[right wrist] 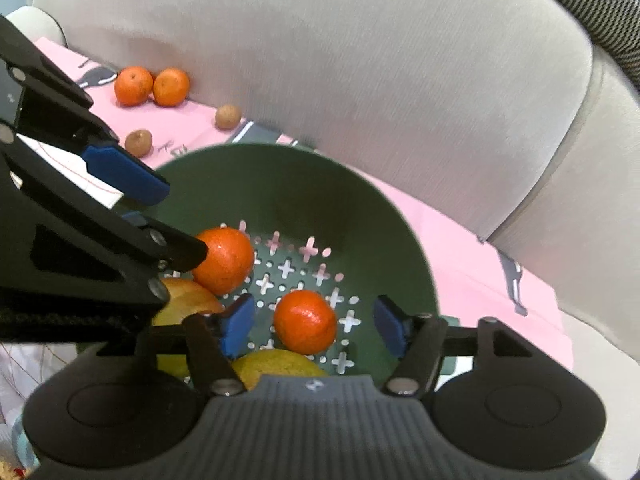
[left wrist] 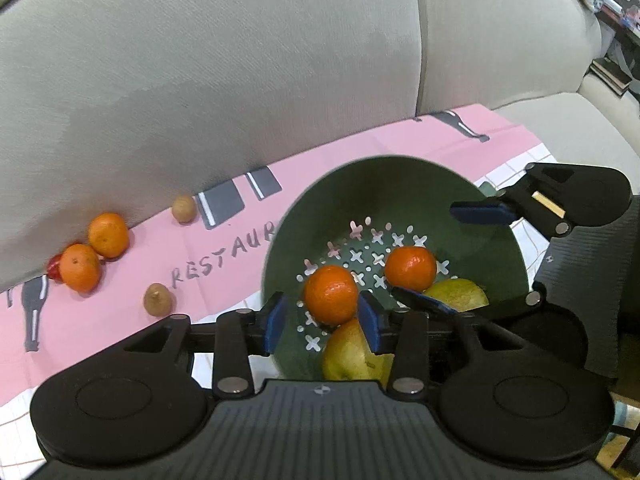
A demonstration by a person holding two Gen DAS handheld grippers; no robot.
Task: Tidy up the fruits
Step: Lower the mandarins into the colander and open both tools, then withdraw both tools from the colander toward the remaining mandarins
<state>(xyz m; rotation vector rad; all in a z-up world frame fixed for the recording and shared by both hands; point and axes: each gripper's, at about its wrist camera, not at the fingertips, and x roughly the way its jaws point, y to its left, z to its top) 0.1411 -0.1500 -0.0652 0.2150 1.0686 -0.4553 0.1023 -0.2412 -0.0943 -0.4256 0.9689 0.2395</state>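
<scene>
Sofa cushions [left wrist: 240, 60], two visible, form the grey backdrop behind your work area. One pink cloth [left wrist: 224, 256] printed with grey lettering lies along the seat. On it sits one green colander [left wrist: 384, 200] with cross-shaped holes. Inside the colander you have four fruits: two yellow-green pears [left wrist: 352, 352], partly hidden by the tool bodies, and two oranges [left wrist: 410, 270] on the perforated floor. Outside it, on the cloth, count two more oranges [left wrist: 108, 236] touching each other against the cushion, two small brown fruits [left wrist: 159, 300] well apart, and one red item [left wrist: 55, 267], mostly hidden. Your left gripper [left wrist: 323, 322] hangs over the colander with its blue pads flanking one orange [left wrist: 331, 300]; whether they press on it cannot be told. Your right gripper [right wrist: 316, 330] is released, pads clear of the orange between them.
</scene>
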